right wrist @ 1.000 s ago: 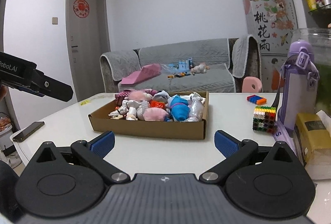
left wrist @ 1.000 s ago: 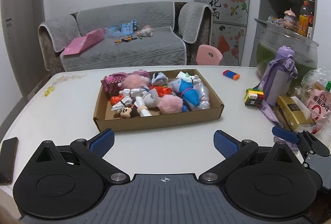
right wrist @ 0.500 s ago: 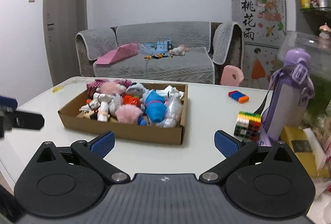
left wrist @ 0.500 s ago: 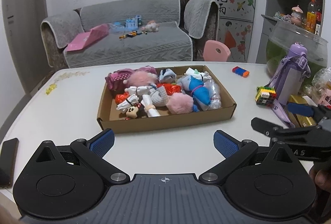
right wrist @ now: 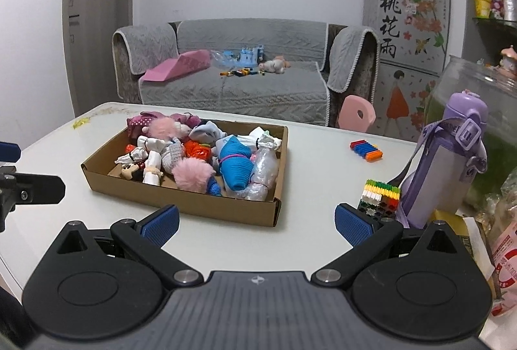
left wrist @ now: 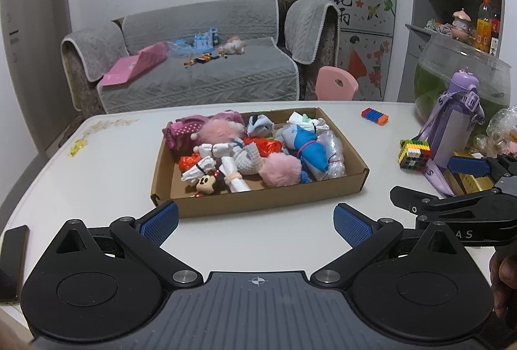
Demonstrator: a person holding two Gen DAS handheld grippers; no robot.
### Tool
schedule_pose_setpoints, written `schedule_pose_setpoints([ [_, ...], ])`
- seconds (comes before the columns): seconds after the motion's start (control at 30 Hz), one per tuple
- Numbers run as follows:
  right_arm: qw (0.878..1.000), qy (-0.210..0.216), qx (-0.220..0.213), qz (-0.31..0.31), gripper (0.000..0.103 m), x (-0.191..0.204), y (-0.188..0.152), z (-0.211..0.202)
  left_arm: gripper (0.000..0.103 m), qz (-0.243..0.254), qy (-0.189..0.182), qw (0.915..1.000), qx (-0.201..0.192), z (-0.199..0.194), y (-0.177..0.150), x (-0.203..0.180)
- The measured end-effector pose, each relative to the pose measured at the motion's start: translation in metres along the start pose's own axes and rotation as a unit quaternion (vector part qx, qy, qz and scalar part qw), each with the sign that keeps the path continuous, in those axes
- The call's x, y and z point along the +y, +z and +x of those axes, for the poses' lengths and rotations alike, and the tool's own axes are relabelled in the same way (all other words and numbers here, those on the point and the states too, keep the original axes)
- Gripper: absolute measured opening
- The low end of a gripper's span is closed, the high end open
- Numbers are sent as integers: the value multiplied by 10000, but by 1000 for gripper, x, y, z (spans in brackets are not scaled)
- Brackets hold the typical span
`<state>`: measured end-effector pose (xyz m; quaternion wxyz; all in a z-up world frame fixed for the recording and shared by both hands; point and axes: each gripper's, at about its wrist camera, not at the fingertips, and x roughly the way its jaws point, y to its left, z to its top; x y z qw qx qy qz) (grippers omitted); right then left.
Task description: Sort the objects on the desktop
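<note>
Cardboard box (left wrist: 258, 198) of toys just ahead of both my tools, each spread wide, holding nothing.
Risk: block cube (right wrist: 381, 196) sits near my right tool (right wrist: 257, 220) and the purple bottle (right wrist: 449, 162); a careless reach could tip the bottle.

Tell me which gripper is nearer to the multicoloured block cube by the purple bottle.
Right. The right gripper has the block cube just past its right fingertip. The left gripper faces the cardboard box, further left.
</note>
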<state>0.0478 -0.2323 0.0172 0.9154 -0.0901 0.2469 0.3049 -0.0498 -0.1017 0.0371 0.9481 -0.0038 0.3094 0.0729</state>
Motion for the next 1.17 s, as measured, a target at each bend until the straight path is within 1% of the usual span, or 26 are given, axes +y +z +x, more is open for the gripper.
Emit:
schedule_pose_setpoints([
  [0.63,9998,16,16,-188,102,9,7,0,103,-63,-92,9999,-24,-5,1,5],
  [0.9,9997,28,-30,-246,102,12,8,-5,103,-21,-108,9998,-177,-14,1,2],
  [1.17,9996,34,-66,-270,102,15,10,-7,103,17,-189,9996,-231,-19,1,0],
])
